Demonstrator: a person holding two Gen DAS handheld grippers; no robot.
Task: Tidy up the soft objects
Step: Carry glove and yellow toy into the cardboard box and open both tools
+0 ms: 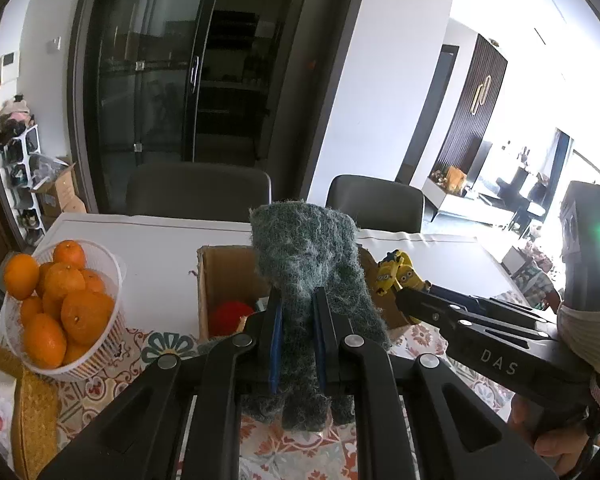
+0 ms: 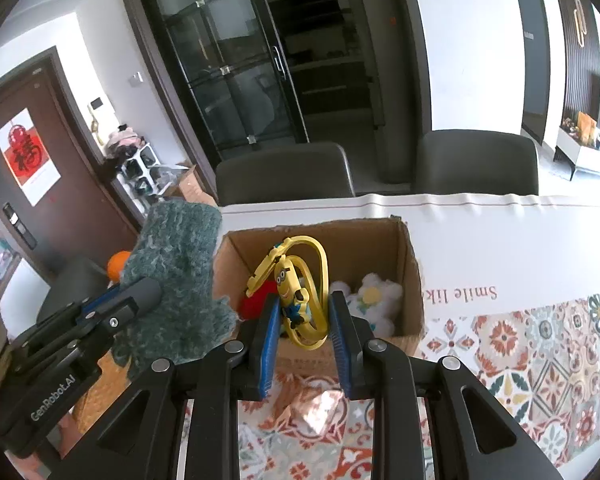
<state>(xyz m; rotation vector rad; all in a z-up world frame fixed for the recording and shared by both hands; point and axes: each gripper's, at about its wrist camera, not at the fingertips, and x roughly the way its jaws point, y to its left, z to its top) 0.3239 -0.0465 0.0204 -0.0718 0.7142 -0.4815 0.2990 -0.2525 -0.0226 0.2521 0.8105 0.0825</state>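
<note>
My left gripper (image 1: 298, 300) is shut on a fuzzy dark green glove (image 1: 308, 264), held upright above the near left of an open cardboard box (image 1: 220, 276); the glove also shows in the right wrist view (image 2: 172, 280). My right gripper (image 2: 304, 312) is shut on a yellow Minions toy with a yellow loop (image 2: 296, 292), held over the box's (image 2: 410, 276) near edge; the toy also shows in the left wrist view (image 1: 396, 274). Inside the box lie a red soft item (image 1: 230, 316) and a white plush flower (image 2: 374, 300).
A white basket of oranges (image 1: 60, 304) stands left of the box. The table has a patterned cloth (image 2: 540, 360) and white cover (image 2: 500, 232). Two dark chairs (image 2: 284, 172) stand behind. A woven yellow mat (image 1: 32, 420) lies at near left.
</note>
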